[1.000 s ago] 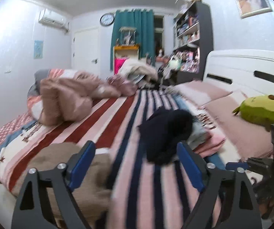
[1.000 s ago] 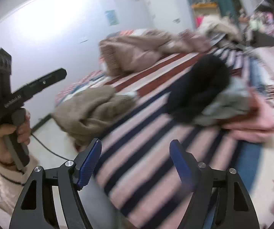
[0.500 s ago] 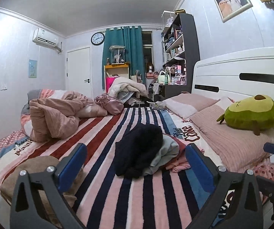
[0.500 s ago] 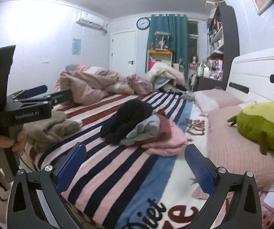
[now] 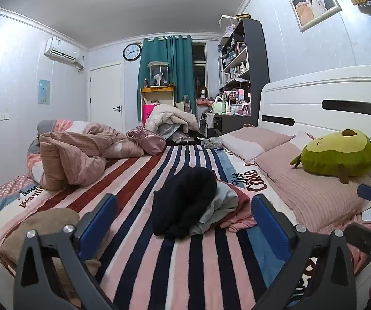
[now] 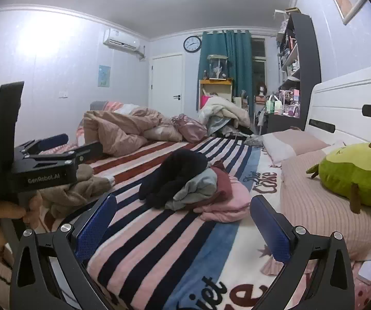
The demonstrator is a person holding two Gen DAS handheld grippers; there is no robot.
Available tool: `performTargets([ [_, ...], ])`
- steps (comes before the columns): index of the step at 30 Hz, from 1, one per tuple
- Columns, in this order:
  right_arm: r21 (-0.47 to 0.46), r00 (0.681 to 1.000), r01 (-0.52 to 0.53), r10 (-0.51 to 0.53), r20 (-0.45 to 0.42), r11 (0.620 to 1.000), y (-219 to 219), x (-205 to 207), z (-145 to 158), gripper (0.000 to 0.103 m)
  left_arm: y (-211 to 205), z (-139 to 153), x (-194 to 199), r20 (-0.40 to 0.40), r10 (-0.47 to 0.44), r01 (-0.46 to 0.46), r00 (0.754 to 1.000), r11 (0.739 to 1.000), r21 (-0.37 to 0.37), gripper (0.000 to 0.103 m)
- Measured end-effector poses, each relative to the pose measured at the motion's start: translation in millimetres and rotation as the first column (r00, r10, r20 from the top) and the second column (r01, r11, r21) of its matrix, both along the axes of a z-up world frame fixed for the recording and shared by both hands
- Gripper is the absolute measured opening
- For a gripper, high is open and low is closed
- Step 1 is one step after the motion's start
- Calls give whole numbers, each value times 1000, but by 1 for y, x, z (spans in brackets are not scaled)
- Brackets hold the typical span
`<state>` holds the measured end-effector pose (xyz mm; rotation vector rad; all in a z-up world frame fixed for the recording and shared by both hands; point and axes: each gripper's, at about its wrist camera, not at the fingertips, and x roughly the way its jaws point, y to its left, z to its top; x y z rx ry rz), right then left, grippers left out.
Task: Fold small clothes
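Pulled back and levelled since earlier, jaws of left gripper [image 5: 184, 222] and right gripper [image 6: 183, 222] apart, empty; clothes pile [image 5: 198, 206] mid-frame unfolded.

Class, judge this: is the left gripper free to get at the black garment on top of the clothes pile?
Probably yes: the left gripper is open and empty, and only bare striped blanket lies before the black garment.

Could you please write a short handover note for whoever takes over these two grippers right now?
Left gripper: open, empty, above the bed.
Right gripper: open, empty.
Clothes pile sits mid-bed on the striped blanket: black garment on top, grey, dark red and pink pieces beneath.
A tan garment lies crumpled at the bed's near-left edge.
Done: nothing looks folded.
Left: fold every piece.
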<state>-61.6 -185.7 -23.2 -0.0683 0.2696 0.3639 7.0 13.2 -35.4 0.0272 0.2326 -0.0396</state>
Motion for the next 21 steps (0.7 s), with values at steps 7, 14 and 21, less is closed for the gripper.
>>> performTargets([
  [7,11,1000,5,-5,0,1000,-3,-1,1,103,0,-1,-2,-3,11,-11,1000,1000,-5,102],
  [14,13,1000,6,-6,7,1000,-3,-2,1,103,2,-2,-6,-1,30,-30,1000,1000,-9,102],
  [21,37,1000,-2,2,16,999,-3,-10,4,103,2,-1,-9,4,29,-29,1000,1000,-3,102],
])
